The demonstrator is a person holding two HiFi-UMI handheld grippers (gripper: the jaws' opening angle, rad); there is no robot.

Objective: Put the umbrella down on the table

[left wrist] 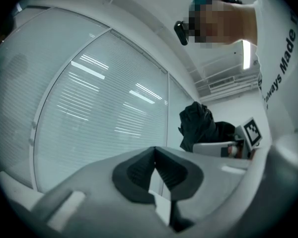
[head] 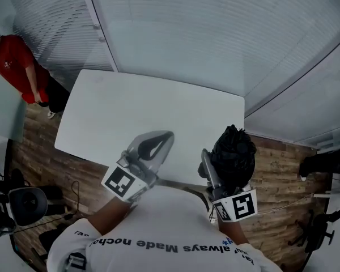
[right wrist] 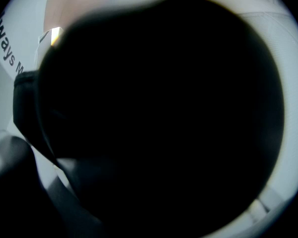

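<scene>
Black crumpled fabric of the folded umbrella fills the right gripper view, and the head view shows the bundle clamped between the wide-set jaws of the right gripper, close to the person's chest and at the near right corner of the white rectangular table, partly over the wooden plank floor. The left gripper hovers just beside it over the table's near edge, its jaw tips pressed together with nothing between them. The step in hand looks like the carry-in, so the bundle is best brought forward until it hangs wholly over bare tabletop, well in from the edge. It should then be lowered until the fabric rests on the surface and only then released, since loose folds could roll or slide. Beyond the table stand glass walls with pale slatted blinds.
</scene>
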